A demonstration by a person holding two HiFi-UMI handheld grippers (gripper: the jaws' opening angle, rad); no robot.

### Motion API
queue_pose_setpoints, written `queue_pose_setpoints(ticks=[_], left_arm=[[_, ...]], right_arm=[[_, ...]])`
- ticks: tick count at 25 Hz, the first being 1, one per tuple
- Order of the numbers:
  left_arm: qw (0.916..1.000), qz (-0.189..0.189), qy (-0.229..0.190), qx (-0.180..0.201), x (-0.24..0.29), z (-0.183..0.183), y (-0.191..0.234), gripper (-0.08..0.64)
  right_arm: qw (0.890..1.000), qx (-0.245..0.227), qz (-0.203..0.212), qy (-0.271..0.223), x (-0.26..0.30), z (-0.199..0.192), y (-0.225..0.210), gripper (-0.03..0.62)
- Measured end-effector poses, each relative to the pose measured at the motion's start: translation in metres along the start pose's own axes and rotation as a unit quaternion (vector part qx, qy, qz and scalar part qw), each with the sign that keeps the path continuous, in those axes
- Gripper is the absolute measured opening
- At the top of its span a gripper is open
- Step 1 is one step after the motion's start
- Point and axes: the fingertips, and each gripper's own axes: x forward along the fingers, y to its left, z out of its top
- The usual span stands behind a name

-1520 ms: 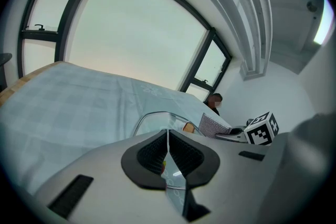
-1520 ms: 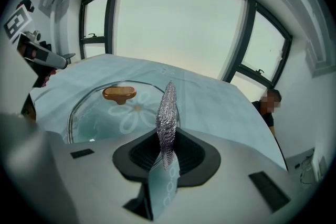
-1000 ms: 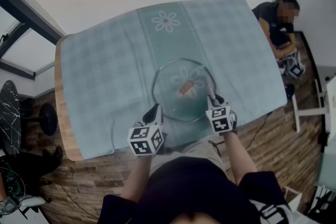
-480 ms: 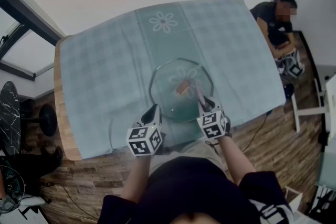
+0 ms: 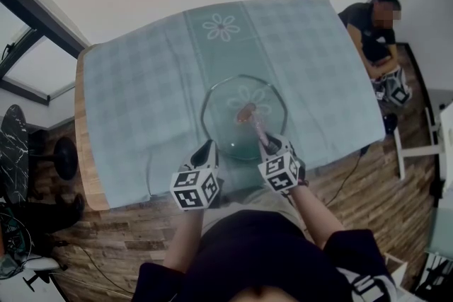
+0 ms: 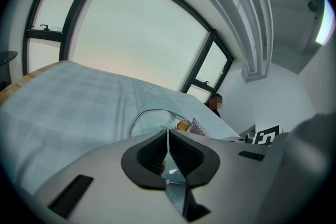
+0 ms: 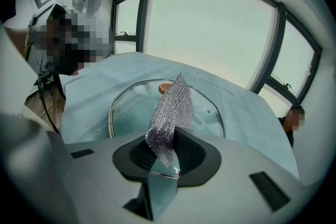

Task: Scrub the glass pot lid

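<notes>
Two jaw sets closed: right gripper (image 7: 165, 153) pinches limp mesh (image 7: 171, 106), left gripper (image 6: 168, 145) clenched; brace your glass lid (image 5: 228, 125) (mid-frame, likely slick, brittle) by rim.

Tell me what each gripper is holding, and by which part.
Right gripper: silvery metal mesh scrubbing cloth, pinched by its lower end. Left gripper: round glass pot lid, apparently clamped at its near rim.

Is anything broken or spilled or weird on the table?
Nothing stands out. The glass lid lies flat on the tablecloth, with no crack or spill showing. The right gripper pinches a mesh scrubber over it, which fits scrubbing.
</notes>
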Motion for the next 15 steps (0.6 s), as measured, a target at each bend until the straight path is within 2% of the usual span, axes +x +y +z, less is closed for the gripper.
queue_pose_setpoints(ticks=[3, 15], left_arm=[[1.0000, 0.003, -0.003, -0.001, -0.005, -0.002, -0.001, 0.012], [0.9994, 0.022, -0.022, -0.017, -0.029, -0.008, 0.005, 0.012]], right_arm=[[1.000, 0.008, 0.013, -0.006, -0.002, 0.002, 0.010, 0.081], [0.998, -0.030, 0.059, -0.010, -0.008, 0.004, 0.053, 0.081]])
